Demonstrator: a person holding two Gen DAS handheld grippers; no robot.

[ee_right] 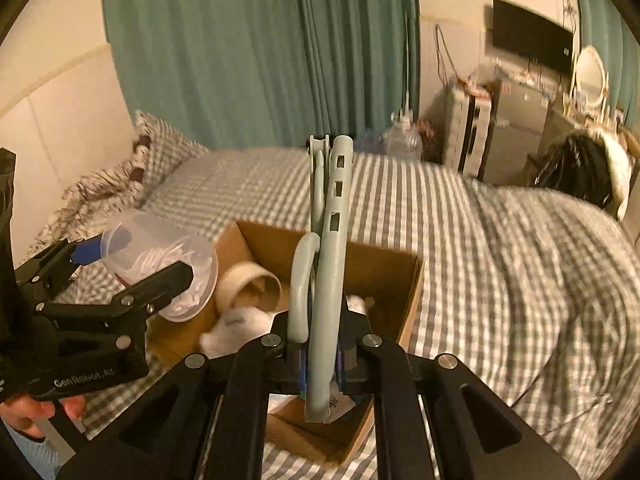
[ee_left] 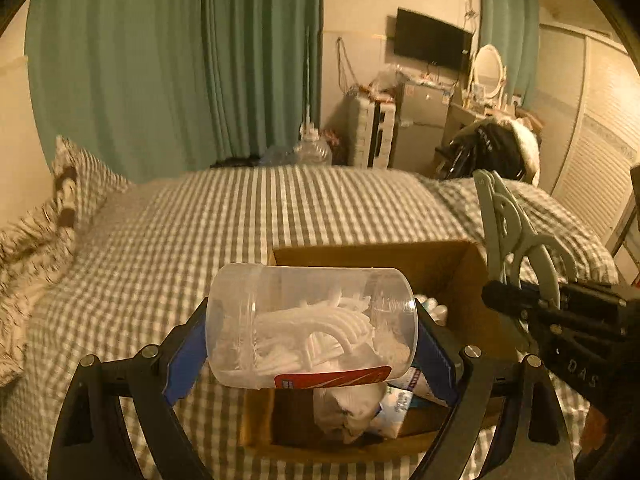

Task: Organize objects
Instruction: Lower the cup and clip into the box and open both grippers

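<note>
Low centre of the left wrist view: left gripper (ee_left: 312, 344) spread wide, blue pads pressed on both ends of a clear plastic jar (ee_left: 310, 324), so grasping it end to end; jar lying on its side, long axis running left to right across the frame, white plastic picks heaped inside, red label on the underside

Directly beneath and just beyond the jar: open cardboard box (ee_left: 460, 256) on the checked bed (ee_left: 160, 232), white packets and wrappers already inside; jar hanging over the box's near-left part, so judged ready to go straight down, with the left rim close under the jar's left end

Low centre of the right wrist view: right gripper (ee_right: 320, 364) clenched on a grey-green plastic clip (ee_right: 334, 264), grip low on its handles; clip standing upright between the jaws, long axis running away up the frame, tip at upper centre; same clip seen at the right edge of the left wrist view, well clear of the jar

Below the clip: the box again, with a roll of tape (ee_right: 250, 284) and white wads in it; clip poised above the near-right part, jar at mid left over the left wall

Both hands about equally near the box; judged risk being a jar end catching the left wall

Beyond: green curtain (ee_right: 248, 48) in the upper frame
</note>
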